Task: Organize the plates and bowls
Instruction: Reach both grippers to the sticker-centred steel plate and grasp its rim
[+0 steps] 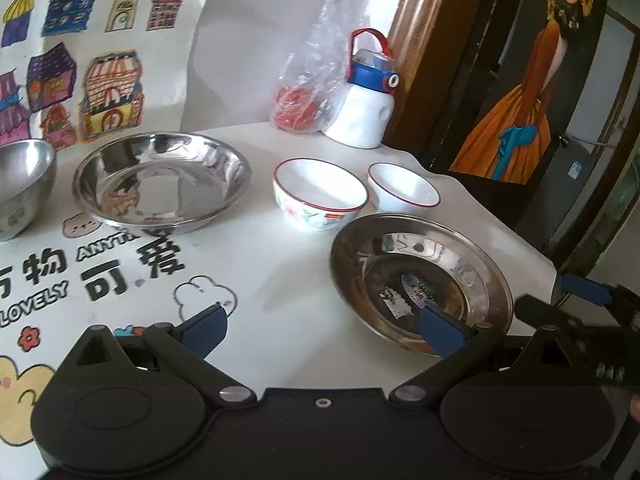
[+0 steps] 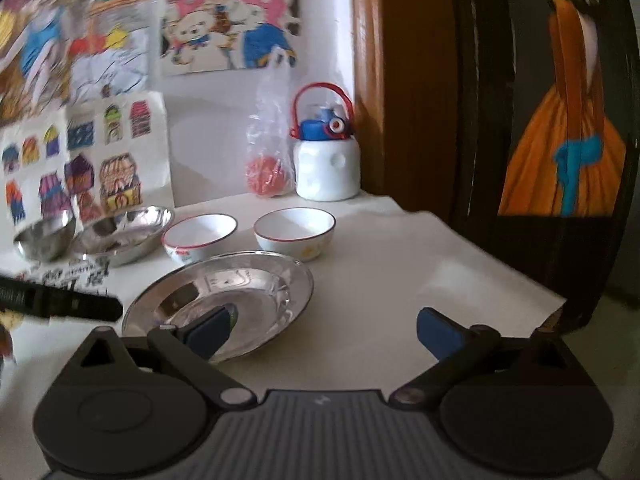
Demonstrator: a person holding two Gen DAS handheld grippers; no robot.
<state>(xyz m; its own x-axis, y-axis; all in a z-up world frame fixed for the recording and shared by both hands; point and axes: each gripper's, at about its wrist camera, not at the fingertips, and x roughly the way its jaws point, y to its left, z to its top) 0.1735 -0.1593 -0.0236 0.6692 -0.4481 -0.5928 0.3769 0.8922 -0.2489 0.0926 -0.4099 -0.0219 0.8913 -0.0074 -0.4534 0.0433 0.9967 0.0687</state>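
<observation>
White table [image 1: 272, 280] – steel plates [image 1: 420, 276], steel bowl [image 1: 20, 184], china bowls [image 1: 320, 192], bottle [image 1: 364, 116], bag [image 1: 308, 92]

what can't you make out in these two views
- Steel bowl: cut off by the left edge in the left wrist view.
- Near steel plate: front rim hidden by the right gripper finger in the right wrist view.
- Red contents of the plastic bag: too blurred to identify.

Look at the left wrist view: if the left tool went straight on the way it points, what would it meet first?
Probably the floral ceramic bowl. The left tool is open over bare tablecloth. The steel plate lies right of centre under its right finger. Depth is unclear.
</observation>
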